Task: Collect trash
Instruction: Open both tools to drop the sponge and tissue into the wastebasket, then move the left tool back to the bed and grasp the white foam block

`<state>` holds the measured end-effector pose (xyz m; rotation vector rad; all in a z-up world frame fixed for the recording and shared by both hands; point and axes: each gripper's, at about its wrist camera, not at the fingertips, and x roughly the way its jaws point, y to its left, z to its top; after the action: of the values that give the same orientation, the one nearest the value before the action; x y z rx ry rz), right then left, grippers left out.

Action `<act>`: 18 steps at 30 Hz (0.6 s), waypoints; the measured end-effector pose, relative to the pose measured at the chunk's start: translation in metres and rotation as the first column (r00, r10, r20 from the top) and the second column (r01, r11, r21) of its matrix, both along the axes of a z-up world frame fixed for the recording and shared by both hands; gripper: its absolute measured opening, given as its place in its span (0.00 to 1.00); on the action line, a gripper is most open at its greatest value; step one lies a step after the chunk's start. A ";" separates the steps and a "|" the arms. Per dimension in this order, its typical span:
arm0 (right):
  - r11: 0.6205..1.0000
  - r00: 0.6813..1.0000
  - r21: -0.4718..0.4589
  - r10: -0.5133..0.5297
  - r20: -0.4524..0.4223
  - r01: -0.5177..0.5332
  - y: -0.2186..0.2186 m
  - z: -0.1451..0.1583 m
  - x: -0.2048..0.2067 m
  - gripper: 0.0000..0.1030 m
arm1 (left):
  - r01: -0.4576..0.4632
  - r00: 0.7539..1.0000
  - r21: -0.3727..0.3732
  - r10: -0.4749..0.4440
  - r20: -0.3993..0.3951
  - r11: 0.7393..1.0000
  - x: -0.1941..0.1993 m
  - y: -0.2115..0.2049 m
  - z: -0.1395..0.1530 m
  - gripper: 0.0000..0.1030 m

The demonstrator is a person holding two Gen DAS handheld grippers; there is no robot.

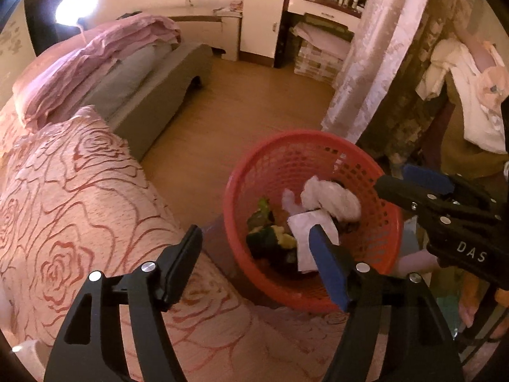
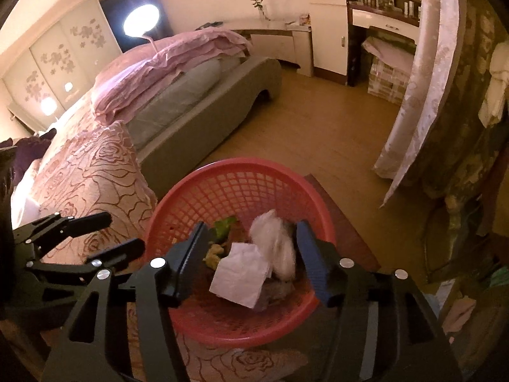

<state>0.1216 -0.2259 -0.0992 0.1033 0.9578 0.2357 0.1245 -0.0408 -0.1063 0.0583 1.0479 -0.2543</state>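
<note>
bed (image 2: 178, 102) | rose bedspread (image 1: 73, 197) | lamp (image 2: 141, 19) | curtain (image 1: 378, 47) | wood floor (image 1: 241, 108)

Dim amber room, glaring lamp (image 2: 141, 19), fisheye warping.

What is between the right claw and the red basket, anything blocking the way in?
Nothing visible. The right claw hangs open directly above the basket, whose mouth has no lid. Inside lie only trash: a white tissue, a crumpled bag and green scraps.
</note>
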 end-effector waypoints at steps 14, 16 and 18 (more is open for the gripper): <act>1.000 1.000 -0.012 0.002 -0.003 -0.002 0.007 0.002 -0.019 0.56 | -0.073 0.997 -0.004 0.073 0.021 0.997 -0.022 0.029 0.007 0.73; 1.000 1.000 -0.016 0.014 -0.004 -0.014 0.013 0.003 -0.023 0.56 | -0.095 0.995 -0.010 0.095 0.029 0.995 -0.027 0.035 0.010 0.74; 0.999 1.000 -0.016 0.031 -0.004 -0.031 0.020 0.003 -0.028 0.56 | -0.115 0.993 -0.010 0.116 0.039 0.993 -0.032 0.044 0.014 0.74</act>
<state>0.0937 -0.2063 -0.0963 0.0744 0.9653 0.2565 0.0926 0.0031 -0.0922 -0.0041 1.0075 -0.1515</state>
